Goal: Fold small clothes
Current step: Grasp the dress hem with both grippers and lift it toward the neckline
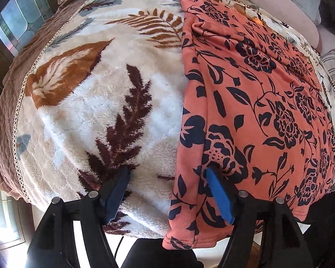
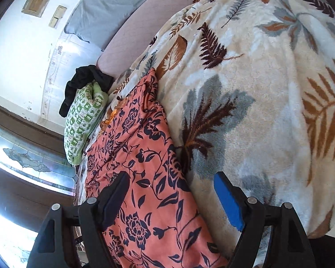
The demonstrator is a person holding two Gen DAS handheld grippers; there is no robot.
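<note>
garment (image 1: 252, 102): I saw soft matt knit cloth, salmon with a dark navy floral print, hem stitched.
blanket (image 1: 96, 102): it looked like thick plush fleece, fuzzy and matt, cream with leaf patterns.
bed cover (image 1: 6, 102): I read it as brown quilted cloth, edged with pale lace trim.
left gripper (image 1: 167, 192): its frame was matt black plastic, the pads smooth blue, the pins dull metal.
pillow (image 2: 82, 120): I took it for green printed cotton-like cloth, matt.
window (image 2: 29, 160): it was glossy patterned glass in a dark wood frame.

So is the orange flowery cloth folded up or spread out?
Folded, at least once: the orange cloth lies flat on the blanket as a narrow strip with straight, rounded long edges. How many layers, cannot tell.
</note>
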